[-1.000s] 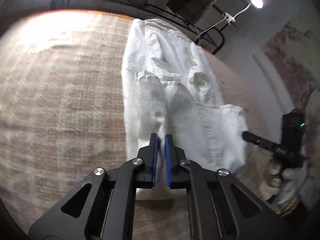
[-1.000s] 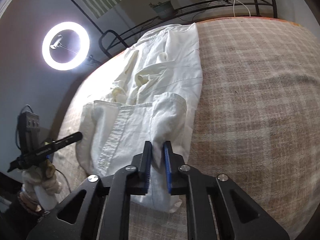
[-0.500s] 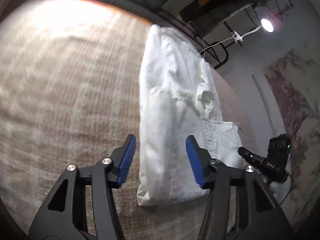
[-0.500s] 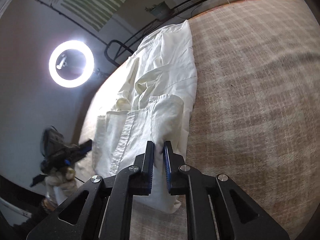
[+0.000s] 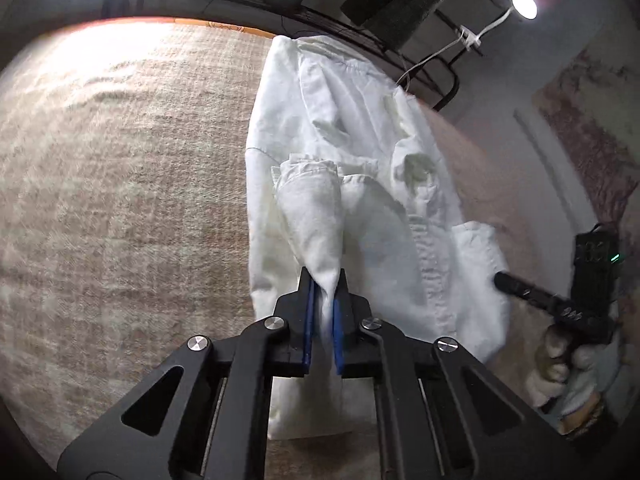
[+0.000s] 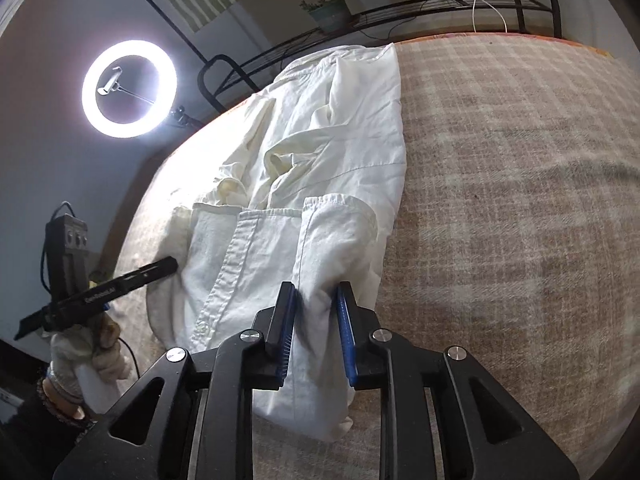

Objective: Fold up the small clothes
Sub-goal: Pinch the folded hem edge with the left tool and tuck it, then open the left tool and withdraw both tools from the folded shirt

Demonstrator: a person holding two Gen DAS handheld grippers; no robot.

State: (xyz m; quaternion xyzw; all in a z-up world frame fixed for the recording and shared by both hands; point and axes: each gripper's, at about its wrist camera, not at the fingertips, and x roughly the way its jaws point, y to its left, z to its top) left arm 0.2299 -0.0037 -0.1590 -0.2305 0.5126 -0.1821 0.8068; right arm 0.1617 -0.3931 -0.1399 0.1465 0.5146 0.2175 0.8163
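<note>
A white button-up shirt [image 5: 320, 148] lies lengthwise on a beige checked blanket [image 5: 120, 200], its near end folded over. My left gripper [image 5: 323, 280] is shut on a pinched fold of the shirt's near hem and lifts it slightly. In the right wrist view the same shirt [image 6: 320, 152] shows with its button placket to the left. My right gripper [image 6: 316, 300] has its jaws partly apart with the shirt's hem corner lying between the blue pads [image 6: 347, 336]. Each gripper also shows in the other's view, the right one [image 5: 520, 286] and the left one [image 6: 160, 268].
A ring light [image 6: 129, 87] stands beyond the bed's left edge. A black metal rack [image 6: 400, 12] with a potted plant [image 6: 328, 12] runs along the far edge. A small lamp [image 5: 524, 5] hangs at the far right. The blanket stretches wide to either side of the shirt.
My left gripper, open half a second ago, has shut on the shirt's fold and raised it. My right gripper's jaws have parted from tightly shut, the cloth still between them.
</note>
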